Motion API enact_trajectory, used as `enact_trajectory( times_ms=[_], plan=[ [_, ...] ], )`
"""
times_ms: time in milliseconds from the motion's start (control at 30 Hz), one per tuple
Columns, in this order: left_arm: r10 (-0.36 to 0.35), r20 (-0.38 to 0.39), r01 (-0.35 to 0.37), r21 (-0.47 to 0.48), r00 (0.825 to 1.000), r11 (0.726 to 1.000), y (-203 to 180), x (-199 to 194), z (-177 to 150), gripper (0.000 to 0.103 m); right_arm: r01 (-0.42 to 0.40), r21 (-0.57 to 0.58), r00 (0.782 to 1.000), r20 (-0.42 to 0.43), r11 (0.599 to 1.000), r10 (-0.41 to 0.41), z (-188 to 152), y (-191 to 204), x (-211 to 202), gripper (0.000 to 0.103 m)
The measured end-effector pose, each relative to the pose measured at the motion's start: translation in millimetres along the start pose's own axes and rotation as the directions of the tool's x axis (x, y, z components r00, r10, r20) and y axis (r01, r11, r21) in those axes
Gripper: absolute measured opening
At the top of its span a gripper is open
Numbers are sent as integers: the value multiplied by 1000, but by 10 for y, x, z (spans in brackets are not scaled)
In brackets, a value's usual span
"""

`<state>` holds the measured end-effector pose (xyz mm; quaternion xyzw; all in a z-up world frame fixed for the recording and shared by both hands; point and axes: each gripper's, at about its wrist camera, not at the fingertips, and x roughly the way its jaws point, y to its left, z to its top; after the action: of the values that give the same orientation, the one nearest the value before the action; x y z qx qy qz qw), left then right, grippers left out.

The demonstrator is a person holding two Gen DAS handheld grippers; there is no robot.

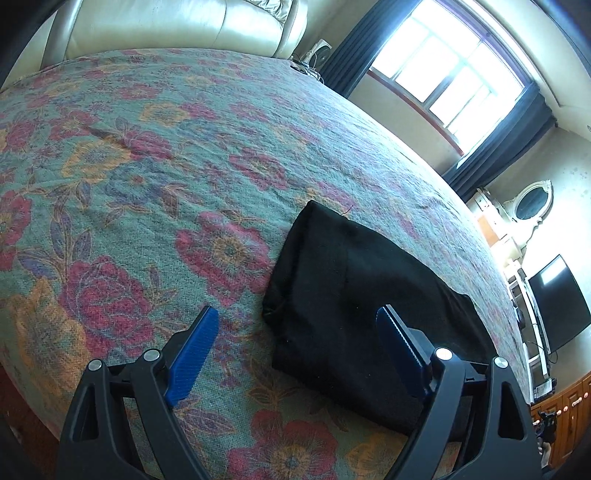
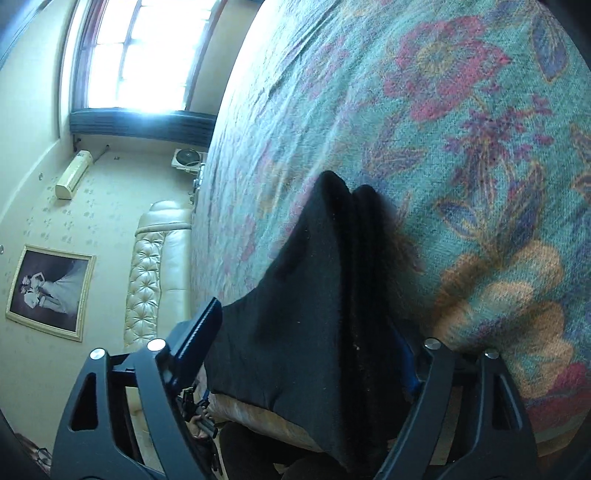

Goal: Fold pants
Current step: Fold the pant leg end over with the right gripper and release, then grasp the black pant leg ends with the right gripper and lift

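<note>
Pants [image 1: 354, 295], one black folded bundle, are lying on the floral bedspread [image 1: 147, 166] near its right-hand edge, and I am seeing them from both wrists. I am holding two grippers. My left gripper [image 1: 297, 332] is hanging with its jaws wide apart; one blue pad [image 1: 192, 354] is sitting over bare bedspread and the other over the bundle's near corner, gripping nothing. My right gripper [image 2: 310, 332] is straddling the pants' stacked edge, cloth filling the gap; I cannot tell whether its pads are pressing. I am reading no labels or writing anywhere. Open bedspread is stretching wide to the left of the pants, toward one cream headboard [image 1: 177, 26].
</note>
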<state>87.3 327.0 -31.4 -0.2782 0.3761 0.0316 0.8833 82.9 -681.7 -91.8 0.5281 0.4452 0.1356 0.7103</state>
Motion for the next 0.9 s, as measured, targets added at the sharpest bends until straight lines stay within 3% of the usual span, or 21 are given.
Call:
enact_trajectory(
  times_ms=[67,167,367,600,900],
  plan=[
    [5,-4,-5,-2,1000,1000,29,10,3,86,27,15,1000,-10,1000,-27,-28,-64,-5,44],
    [11,-19,-11,-3,1000,1000,66,34,-17,86,67,20,997,-29,998,-67,-75,-132,-49,23],
    [29,-31,-28,29,999,999,54,63,-47,86,165,-45,984,68,985,-162,-192,122,-161,16],
    [21,-43,-18,75,999,997,-23,56,-43,86,292,-130,948,170,948,-269,-307,814,-307,15],
    [-37,-68,52,234,997,971,-525,11,-136,86,287,-250,954,161,925,-253,-558,1848,-195,14]
  ],
)
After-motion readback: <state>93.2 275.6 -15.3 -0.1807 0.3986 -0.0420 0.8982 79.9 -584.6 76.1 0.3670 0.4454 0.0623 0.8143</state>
